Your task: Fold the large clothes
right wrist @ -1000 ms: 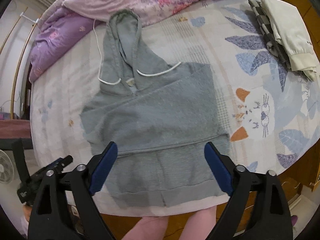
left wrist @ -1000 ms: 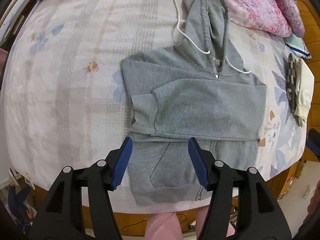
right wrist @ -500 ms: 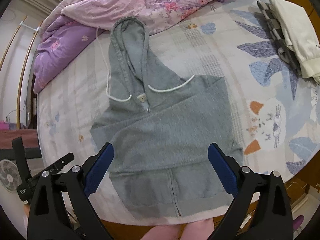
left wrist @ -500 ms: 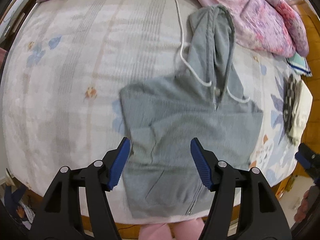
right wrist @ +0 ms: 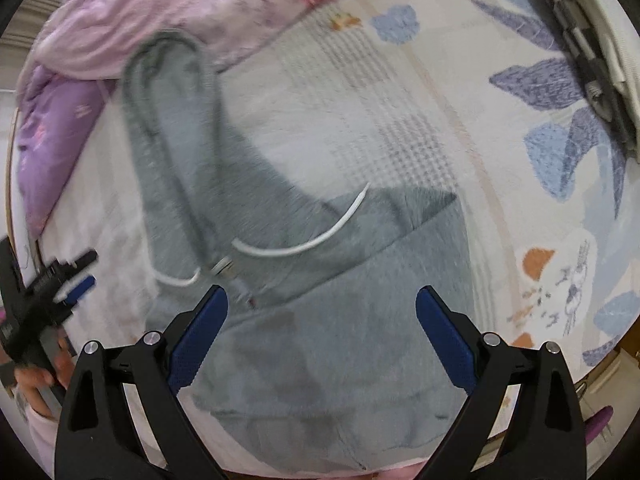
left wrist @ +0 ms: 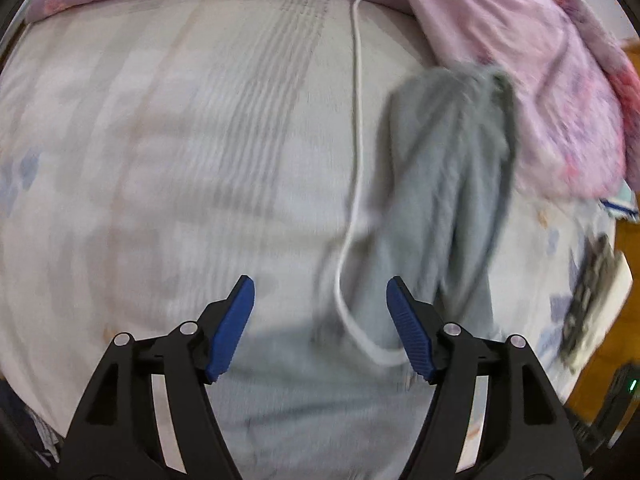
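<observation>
A grey zip hoodie (right wrist: 328, 320) lies flat on the bed with its sleeves folded across the chest and its hood (right wrist: 168, 128) stretched toward the quilt. In the left wrist view its hood (left wrist: 448, 184) and white drawstring (left wrist: 352, 240) show blurred. My left gripper (left wrist: 320, 300) hovers over the hoodie's left shoulder by the drawstring, jaws opening, nothing between them. My right gripper (right wrist: 322, 312) hangs over the chest below the collar, jaws wide, holding nothing. The left gripper (right wrist: 82, 284) also shows at the left edge of the right wrist view, in a hand.
A pink and purple floral quilt (left wrist: 540, 60) is heaped at the head of the bed. Folded checked and cream clothes (right wrist: 592, 52) lie at the right edge of the patterned sheet (right wrist: 500, 160). The wooden bed frame (left wrist: 628, 248) shows on the right.
Both grippers have dropped closer and moved up the hoodie from its hem toward the shoulders and hood. The left jaws have widened. The hoodie lies as before.
</observation>
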### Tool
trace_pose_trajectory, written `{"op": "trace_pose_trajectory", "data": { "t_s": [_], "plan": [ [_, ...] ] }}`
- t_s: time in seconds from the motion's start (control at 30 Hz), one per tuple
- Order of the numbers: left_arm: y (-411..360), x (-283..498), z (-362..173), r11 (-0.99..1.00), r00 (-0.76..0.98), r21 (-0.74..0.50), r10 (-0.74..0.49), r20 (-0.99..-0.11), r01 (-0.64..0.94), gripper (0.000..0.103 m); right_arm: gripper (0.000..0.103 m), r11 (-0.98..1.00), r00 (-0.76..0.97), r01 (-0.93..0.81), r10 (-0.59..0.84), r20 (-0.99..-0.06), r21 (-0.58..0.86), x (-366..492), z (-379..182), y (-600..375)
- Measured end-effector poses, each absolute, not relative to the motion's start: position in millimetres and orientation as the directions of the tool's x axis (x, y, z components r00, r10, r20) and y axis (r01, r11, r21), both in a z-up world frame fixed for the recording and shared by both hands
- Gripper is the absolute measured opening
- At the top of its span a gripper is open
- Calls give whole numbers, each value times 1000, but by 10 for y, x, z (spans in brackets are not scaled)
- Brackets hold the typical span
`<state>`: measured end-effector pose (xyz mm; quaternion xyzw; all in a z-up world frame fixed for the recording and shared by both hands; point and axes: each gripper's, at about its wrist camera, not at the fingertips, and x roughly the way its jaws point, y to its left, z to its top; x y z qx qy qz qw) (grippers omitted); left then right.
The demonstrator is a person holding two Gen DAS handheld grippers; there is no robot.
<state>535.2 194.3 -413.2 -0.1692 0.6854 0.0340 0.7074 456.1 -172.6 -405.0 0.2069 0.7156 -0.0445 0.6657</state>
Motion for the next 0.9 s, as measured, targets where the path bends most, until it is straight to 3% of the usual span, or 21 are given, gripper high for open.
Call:
{"op": "trace_pose_trajectory", "data": {
  "t_s": [0.3, 0.47, 0.53, 0.57, 0.6, 0.63, 0.73, 0.9],
  "plan": [
    [1885, 6274, -4895, 947, 33, -146, -143, -989, -287, 69, 90, 850, -91, 464, 325, -941, 249, 4856, -4889, -1881],
    [1760, 6449, -5030, 973, 53, -48, -37, -998, -224, 65, 65, 749, -110, 600, 425, -899, 280, 4761, -5251, -2012],
    [1653, 6458, -4960, 989, 79, -18, -6, -997, -146, 38, 57, 761, -115, 600, 389, -914, 248, 4740, -5286, -2012],
    [1619, 6452, -4916, 993, 91, -8, 2, -996, -116, 5, 48, 761, -106, 601, 378, -920, 244, 4725, -5259, -2007],
    [1588, 6441, -4860, 996, 86, 8, 15, -996, -83, 3, 36, 753, -80, 599, 395, -915, 272, 4719, -5223, -1990],
    [1575, 6427, -4822, 998, 80, 13, 18, -997, -62, 3, 7, 735, -40, 592, 436, -899, 330, 4701, -5169, -1946],
    [1557, 6331, -4607, 999, 115, 43, 44, -992, -8, 3, 4, 775, -20, 559, 366, -930, 293, 4674, -4995, -1894],
    [1696, 6113, -4188, 999, 168, 46, 49, -984, -25, 3, 4, 760, 51, 554, 378, -925, 341, 4530, -4661, -1950]
  ]
}}
